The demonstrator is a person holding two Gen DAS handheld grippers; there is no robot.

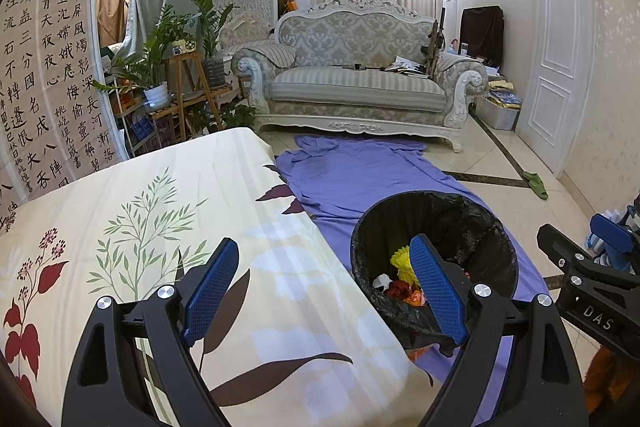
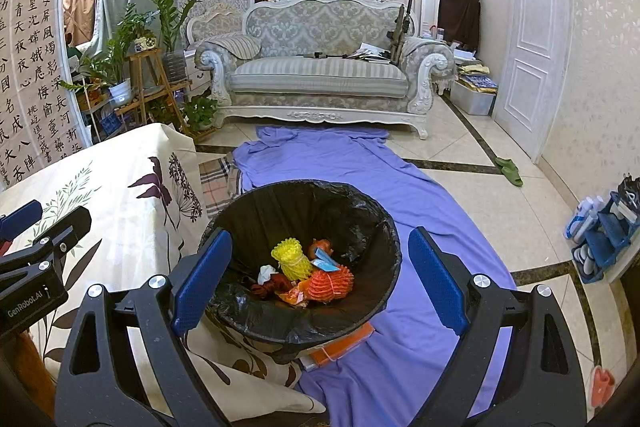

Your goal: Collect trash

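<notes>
Left gripper [image 1: 324, 291], right gripper [image 2: 320, 279] fingers apart, empty; trash bin [image 2: 372, 227] on purple cloth [image 2: 420, 195].

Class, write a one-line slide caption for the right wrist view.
Open right hand-held gripper above black-lined bin holding yellow foam net.

Both wrist views face sofa [image 1: 356, 67]; share near bin [image 2: 304, 255].
</notes>
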